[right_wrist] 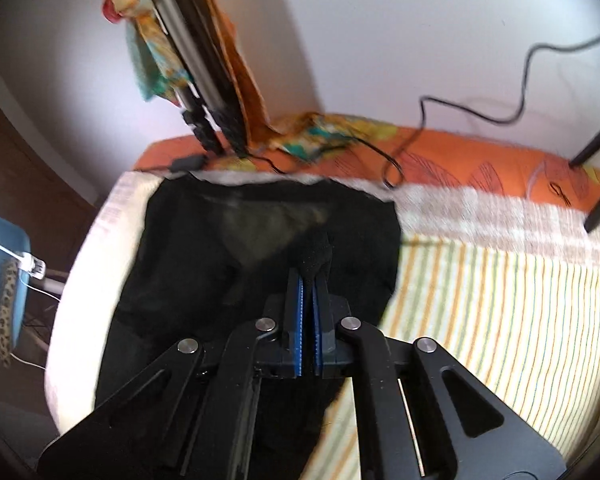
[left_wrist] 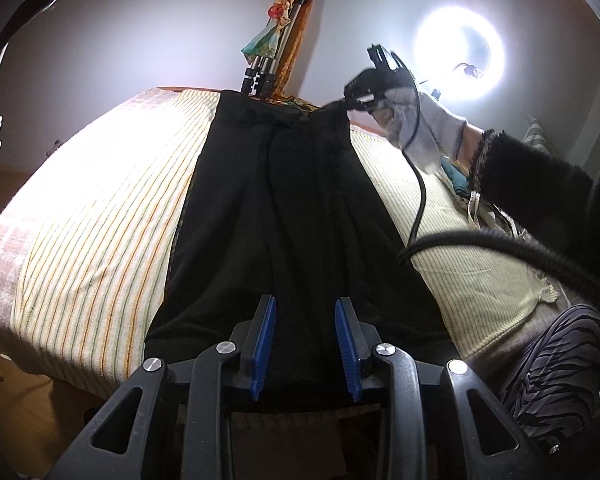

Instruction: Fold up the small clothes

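A black garment (left_wrist: 276,216) lies spread lengthwise on a striped towel (left_wrist: 100,240) covering the bed. The left hand-held gripper (left_wrist: 305,344) hovers at its near end, jaws partly apart with black cloth between them, though whether the pads press on it is hard to tell. The right hand-held gripper (right_wrist: 311,292) has its jaws pinched narrow on a raised fold of the garment near its far edge, with a gloved hand (left_wrist: 424,128) carrying it.

Black fabric garment (left_wrist: 276,216) lies lengthwise on striped towel (left_wrist: 96,232) over bed; folded metal tripod (left_wrist: 272,60) behind, against wall.
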Action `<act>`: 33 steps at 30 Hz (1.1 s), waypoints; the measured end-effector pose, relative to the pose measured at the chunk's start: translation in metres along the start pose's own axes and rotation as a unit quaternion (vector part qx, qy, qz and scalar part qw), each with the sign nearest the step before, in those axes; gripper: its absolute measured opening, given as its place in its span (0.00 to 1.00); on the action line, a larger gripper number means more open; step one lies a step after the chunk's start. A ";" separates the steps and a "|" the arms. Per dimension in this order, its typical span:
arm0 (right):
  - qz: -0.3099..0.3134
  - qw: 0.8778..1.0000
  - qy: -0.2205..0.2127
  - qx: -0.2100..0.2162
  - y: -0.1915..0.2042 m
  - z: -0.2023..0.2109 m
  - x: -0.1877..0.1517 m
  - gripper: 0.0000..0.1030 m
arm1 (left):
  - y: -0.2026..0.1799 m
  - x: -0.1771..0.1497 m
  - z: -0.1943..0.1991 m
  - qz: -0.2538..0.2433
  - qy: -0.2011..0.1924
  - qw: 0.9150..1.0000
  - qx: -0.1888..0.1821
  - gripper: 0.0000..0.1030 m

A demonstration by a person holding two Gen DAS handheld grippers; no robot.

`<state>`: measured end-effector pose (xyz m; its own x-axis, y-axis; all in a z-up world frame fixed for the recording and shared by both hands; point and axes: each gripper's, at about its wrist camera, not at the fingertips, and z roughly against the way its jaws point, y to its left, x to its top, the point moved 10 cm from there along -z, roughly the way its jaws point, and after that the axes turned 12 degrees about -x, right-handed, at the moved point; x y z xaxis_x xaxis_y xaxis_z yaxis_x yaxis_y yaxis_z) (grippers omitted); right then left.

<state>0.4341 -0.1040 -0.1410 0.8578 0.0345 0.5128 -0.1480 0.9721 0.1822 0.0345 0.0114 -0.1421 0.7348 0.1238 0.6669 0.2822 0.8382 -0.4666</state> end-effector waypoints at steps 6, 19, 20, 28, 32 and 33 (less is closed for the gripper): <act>0.030 0.999 0.005 0.012 0.048 -0.019 -0.009 0.05 | 0.004 0.001 0.003 0.000 -0.005 1.000 0.004 0.28; 0.088 0.996 0.024 0.013 0.087 0.024 0.011 0.59 | 0.026 -0.005 0.029 0.000 -0.018 0.999 0.050 0.28; 0.079 0.997 0.017 0.018 0.082 0.038 0.011 0.59 | 0.025 -0.004 0.031 -0.004 -0.019 0.999 0.050 0.28; 0.049 0.997 -0.043 0.038 0.056 0.156 -0.054 0.59 | 0.016 -0.001 0.054 -0.054 0.002 0.998 0.030 0.30; 0.022 0.997 -0.055 0.057 0.044 0.212 -0.126 0.58 | 0.022 0.002 0.065 -0.095 0.028 0.994 0.038 0.31; 0.019 0.997 -0.051 0.062 0.044 0.220 -0.148 0.56 | 0.027 0.003 0.069 -0.110 0.033 0.992 0.047 0.31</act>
<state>0.1927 -0.1172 -0.0239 0.7976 0.0403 0.6018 -0.2442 0.9339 0.2611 0.0016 0.0707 -0.1125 0.7018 -0.1007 0.7052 0.3843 0.8871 -0.2557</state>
